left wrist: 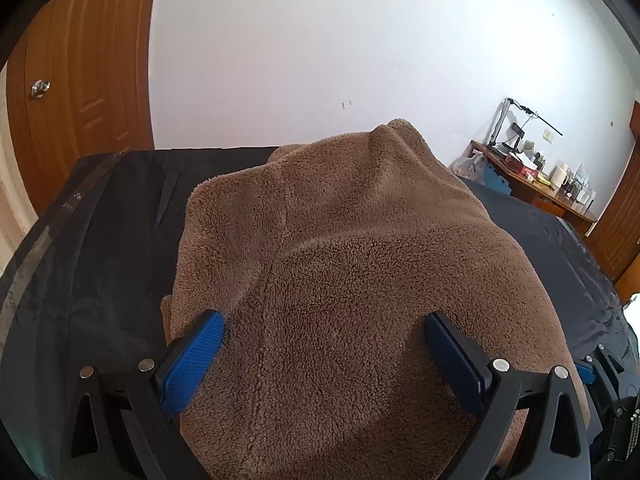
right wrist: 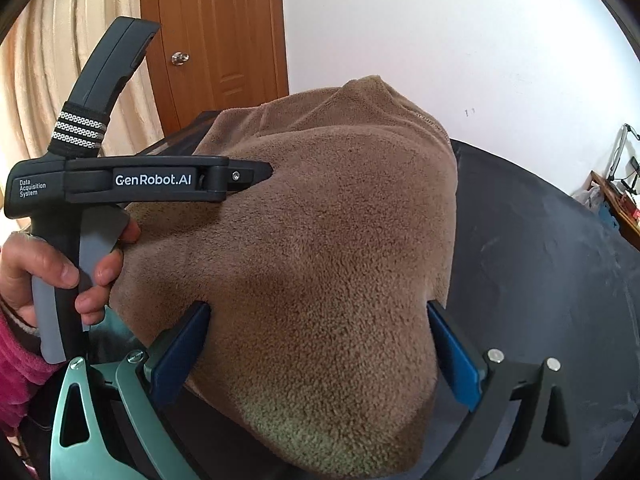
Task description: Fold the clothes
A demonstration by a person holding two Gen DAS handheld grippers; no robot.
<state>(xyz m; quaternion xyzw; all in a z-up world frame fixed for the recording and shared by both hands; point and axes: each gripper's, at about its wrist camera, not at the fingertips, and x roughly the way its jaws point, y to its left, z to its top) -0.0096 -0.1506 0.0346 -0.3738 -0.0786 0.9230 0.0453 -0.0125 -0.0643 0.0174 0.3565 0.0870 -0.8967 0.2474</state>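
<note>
Brown fleece garment [left wrist: 340, 260] lying bunched on the black-covered worktop [left wrist: 100, 260], near edge sitting right between both claws. Left claw [left wrist: 324, 360] spread wide over the near left part, nothing pinched yet; right claw [right wrist: 320, 356] same deal, spread around the near right corner. Looks like the grab-the-hem step. Best to dip both low, pinch only the top layer, close evenly, then lift together toward the far side.

Open right tongs [right wrist: 318, 344] straddle brown fleece garment [right wrist: 304, 220].
</note>
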